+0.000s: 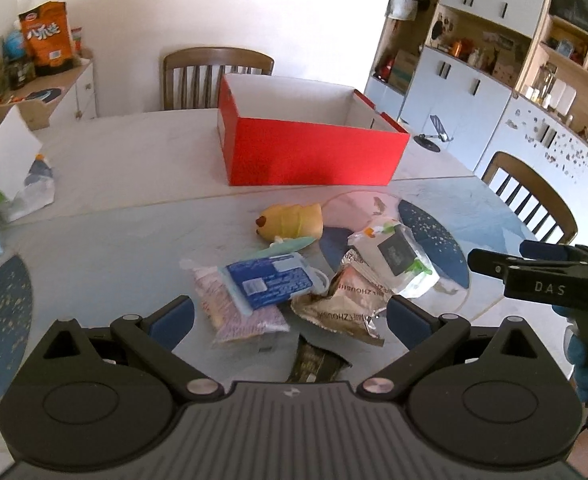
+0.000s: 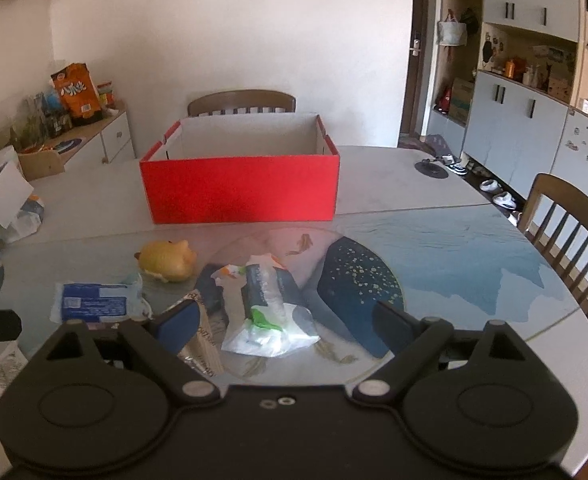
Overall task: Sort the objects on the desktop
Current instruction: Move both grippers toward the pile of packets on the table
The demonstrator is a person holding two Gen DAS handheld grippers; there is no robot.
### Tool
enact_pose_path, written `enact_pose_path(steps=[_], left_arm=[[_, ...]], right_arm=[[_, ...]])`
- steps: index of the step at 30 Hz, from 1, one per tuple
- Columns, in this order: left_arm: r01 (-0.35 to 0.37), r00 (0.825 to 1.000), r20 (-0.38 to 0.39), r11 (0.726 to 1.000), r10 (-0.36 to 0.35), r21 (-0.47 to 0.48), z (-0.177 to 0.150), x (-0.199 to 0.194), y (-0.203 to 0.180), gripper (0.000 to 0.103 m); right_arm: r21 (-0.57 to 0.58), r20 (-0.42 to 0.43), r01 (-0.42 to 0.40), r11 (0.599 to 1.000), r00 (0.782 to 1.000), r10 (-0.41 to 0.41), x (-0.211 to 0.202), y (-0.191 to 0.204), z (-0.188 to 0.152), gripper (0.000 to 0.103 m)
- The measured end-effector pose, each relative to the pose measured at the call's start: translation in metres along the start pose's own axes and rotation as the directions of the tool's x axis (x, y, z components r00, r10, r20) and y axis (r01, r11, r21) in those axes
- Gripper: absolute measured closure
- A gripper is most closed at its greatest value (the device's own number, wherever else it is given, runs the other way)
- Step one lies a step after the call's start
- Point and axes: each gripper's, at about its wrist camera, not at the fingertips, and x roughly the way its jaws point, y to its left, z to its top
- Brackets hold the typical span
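A pile of small items lies on the glass-topped table (image 1: 125, 240) in front of an open red box (image 1: 314, 152). In the pile are a yellow plush toy (image 1: 289, 222), a blue packet (image 1: 269, 280) on a pink packet (image 1: 237, 312), a crumpled foil bag (image 1: 342, 300), a clear bag with a dark card (image 1: 398, 260) and a dark wrapper (image 1: 314, 364). My left gripper (image 1: 289, 316) hovers open over the blue packet and foil bag, holding nothing. My right gripper (image 2: 285, 320) hovers open over the clear bag (image 2: 273, 304), beside the foil bag (image 2: 205, 340). The red box (image 2: 241, 188) looks empty.
Wooden chairs stand behind the box (image 2: 241, 102) and at the right (image 2: 566, 224). A white paper bag (image 1: 13, 176) and cartons sit at the table's left edge. A phone stand (image 1: 434, 136) is at the far right. Cabinets line the right wall.
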Motion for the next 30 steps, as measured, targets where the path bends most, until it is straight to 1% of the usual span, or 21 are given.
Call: enact_pose_path(steps=[7, 14, 18, 22, 30], left_arm=[[-0.04, 0.999, -0.008, 0.998, 0.041, 0.041, 0.009, 0.027, -0.006, 0.0], [-0.077, 0.996, -0.033, 0.995, 0.079, 0.062, 0.014, 0.051, -0.008, 0.0], [-0.078, 0.996, -0.038, 0.995, 0.08, 0.055, 0.018, 0.059, -0.01, 0.0], [-0.081, 0.996, -0.023, 0.994, 0.083, 0.071, 0.027, 0.067, -0.016, 0.0], [-0.096, 0.995, -0.03, 0.991, 0.099, 0.088, 0.035, 0.096, -0.024, 0.001]], right_arm=[[-0.039, -0.034, -0.021, 0.999, 0.999, 0.019, 0.029, -0.007, 0.003, 0.01], [-0.065, -0.065, -0.034, 0.997, 0.997, 0.03, 0.054, -0.014, 0.007, 0.01], [-0.069, -0.074, -0.045, 0.997, 0.996, 0.04, 0.065, -0.017, 0.01, 0.01], [-0.08, -0.079, -0.054, 0.995, 0.996, 0.048, 0.073, -0.018, 0.012, 0.01], [-0.102, -0.103, -0.072, 0.992, 0.993, 0.061, 0.093, -0.019, 0.014, 0.013]])
